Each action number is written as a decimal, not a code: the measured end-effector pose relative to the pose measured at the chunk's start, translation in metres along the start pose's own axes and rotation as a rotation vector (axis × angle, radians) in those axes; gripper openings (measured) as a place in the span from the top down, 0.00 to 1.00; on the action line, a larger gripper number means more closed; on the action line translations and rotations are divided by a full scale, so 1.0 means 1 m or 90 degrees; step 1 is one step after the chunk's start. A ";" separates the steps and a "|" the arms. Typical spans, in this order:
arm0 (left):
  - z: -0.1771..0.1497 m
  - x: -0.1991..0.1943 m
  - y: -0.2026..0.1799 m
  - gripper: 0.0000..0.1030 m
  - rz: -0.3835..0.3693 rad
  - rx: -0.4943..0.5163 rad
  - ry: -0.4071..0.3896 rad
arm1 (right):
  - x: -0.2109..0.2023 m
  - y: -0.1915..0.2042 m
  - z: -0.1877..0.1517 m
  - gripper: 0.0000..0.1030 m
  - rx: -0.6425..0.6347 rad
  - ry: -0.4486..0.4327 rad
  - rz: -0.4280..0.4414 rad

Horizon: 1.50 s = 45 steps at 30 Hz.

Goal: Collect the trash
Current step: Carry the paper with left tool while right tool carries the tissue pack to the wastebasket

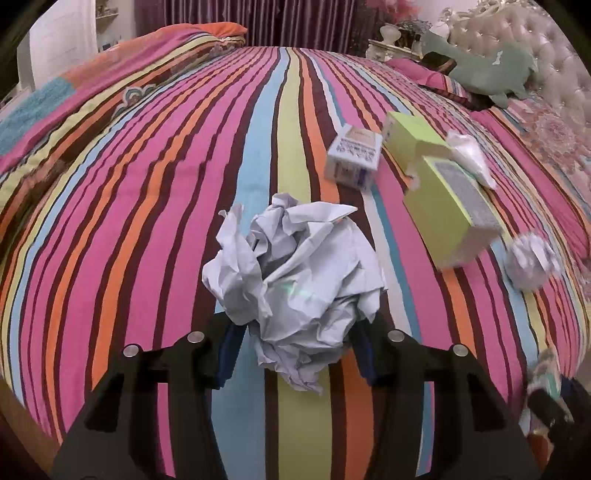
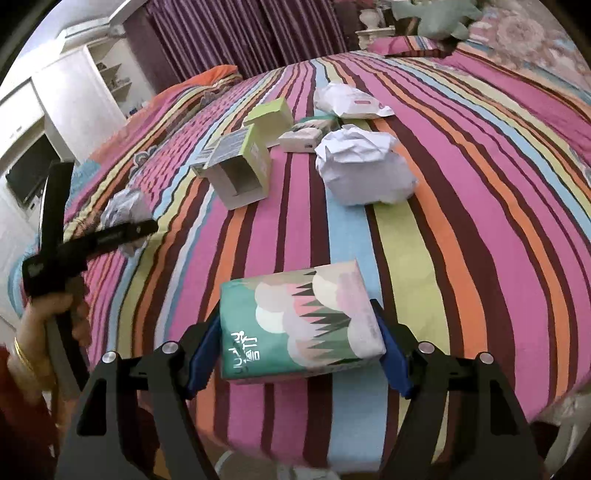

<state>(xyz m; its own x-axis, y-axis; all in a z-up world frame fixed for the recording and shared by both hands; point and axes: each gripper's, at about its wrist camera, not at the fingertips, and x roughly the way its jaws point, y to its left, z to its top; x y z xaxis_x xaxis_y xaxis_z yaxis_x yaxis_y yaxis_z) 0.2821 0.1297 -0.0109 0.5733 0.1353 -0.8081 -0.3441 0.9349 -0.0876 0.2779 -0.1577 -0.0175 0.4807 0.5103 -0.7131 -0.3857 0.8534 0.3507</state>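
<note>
The bed cover (image 1: 147,221) runs in long stripes of pink, orange, sky blue, yellow-green and dark maroon. The crumpled paper ball (image 1: 295,280) is pale bluish white. The open cartons (image 1: 447,206) are lime green with white inner walls. The tissue pack (image 2: 299,325) is teal, printed with cream and pink clouds and dark zigzag peaks. Both tools are black with blue pads (image 2: 201,358). The curtains (image 2: 221,33) are striped purple.

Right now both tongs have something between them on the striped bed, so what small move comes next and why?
Probably lift both off the striped bedspread toward wherever trash goes. The left tongs pinch the crumpled paper ball, and the right tongs clamp the green tissue pack. No bin shows in either view, so find it first.
</note>
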 end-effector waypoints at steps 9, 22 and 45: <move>-0.068 -0.043 0.004 0.51 -0.018 0.011 0.009 | -0.025 0.017 -0.034 0.32 0.001 0.001 0.026; -0.156 -0.107 0.014 0.51 -0.055 0.003 0.028 | -0.045 0.038 -0.084 0.32 0.022 0.041 0.049; -0.279 -0.016 -0.032 0.51 -0.093 0.048 0.405 | 0.024 0.019 -0.177 0.32 0.160 0.350 0.015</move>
<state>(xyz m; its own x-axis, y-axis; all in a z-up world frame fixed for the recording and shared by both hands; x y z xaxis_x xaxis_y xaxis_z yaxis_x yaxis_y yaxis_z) 0.0765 0.0058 -0.1582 0.0504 -0.1944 -0.9796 -0.2293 0.9524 -0.2008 0.1427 -0.1481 -0.1355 -0.0298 0.4571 -0.8889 -0.1609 0.8755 0.4556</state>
